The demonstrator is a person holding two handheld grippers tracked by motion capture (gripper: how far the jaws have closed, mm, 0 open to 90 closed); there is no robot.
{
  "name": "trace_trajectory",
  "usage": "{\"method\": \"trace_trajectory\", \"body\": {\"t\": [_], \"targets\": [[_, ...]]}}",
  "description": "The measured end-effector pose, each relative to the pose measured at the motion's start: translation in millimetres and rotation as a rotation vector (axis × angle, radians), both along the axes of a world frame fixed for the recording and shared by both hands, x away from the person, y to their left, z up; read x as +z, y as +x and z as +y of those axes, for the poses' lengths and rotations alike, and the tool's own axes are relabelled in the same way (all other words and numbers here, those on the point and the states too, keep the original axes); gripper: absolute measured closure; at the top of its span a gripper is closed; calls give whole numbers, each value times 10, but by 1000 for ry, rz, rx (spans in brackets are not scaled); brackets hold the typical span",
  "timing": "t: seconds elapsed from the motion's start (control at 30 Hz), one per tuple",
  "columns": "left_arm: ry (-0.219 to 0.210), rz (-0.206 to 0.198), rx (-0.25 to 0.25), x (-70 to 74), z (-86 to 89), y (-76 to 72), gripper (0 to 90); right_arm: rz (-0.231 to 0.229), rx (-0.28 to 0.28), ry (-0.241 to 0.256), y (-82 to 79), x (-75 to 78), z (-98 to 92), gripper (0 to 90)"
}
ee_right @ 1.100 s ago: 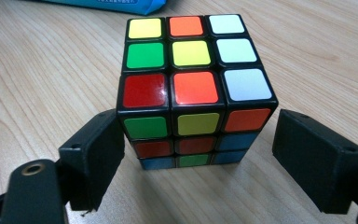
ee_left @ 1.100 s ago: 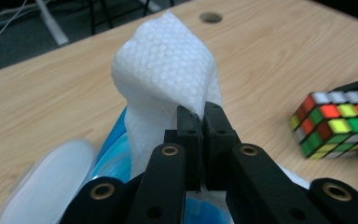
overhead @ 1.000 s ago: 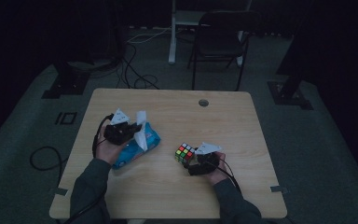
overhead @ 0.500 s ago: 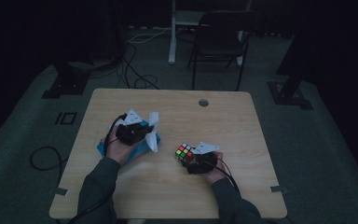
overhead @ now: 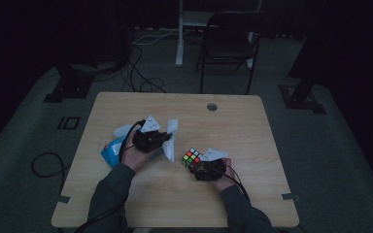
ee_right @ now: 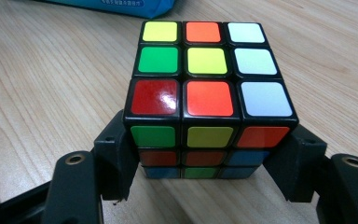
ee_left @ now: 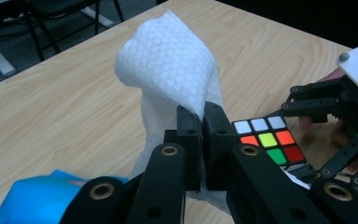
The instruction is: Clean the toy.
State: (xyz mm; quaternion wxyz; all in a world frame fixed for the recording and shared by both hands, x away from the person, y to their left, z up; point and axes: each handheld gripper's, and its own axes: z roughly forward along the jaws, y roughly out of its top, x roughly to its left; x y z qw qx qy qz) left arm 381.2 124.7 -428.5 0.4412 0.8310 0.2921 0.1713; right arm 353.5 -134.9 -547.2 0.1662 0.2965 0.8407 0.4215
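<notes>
My left gripper is shut on a white tissue, which stands up in a crumpled fold above the jaws. A blue tissue packet lies under and behind that hand, and its corner shows in the left gripper view. A Rubik's cube rests on the table right of the tissue. My right gripper has a jaw pressed on each side of the cube. In the left gripper view the cube sits just beyond the tissue, with the right gripper behind it.
The wooden table has a round cable hole near its far edge. A dark chair and floor cables lie beyond the table. The blue packet's edge lies just past the cube.
My left gripper has moved right toward the cube, carrying the tissue away from the blue packet. The right gripper and cube have stayed put.
</notes>
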Motion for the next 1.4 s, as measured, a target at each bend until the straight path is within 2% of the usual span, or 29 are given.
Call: {"method": "trace_trajectory", "body": {"t": [0.5,0.7,1.03,1.4], "targets": [[-19,-3,-43,-2,-167,-38,882,-5,4,6,-34,29,-9,341],[-63,3,-54,-26,-243,-80,882,-29,1,14,-59,63,-5,341],[-60,18,-79,-136,-368,-113,881,-48,18,20,-116,131,23,341],[-27,27,-77,-270,-471,-113,882,-51,43,45,-155,180,62,342]]}}
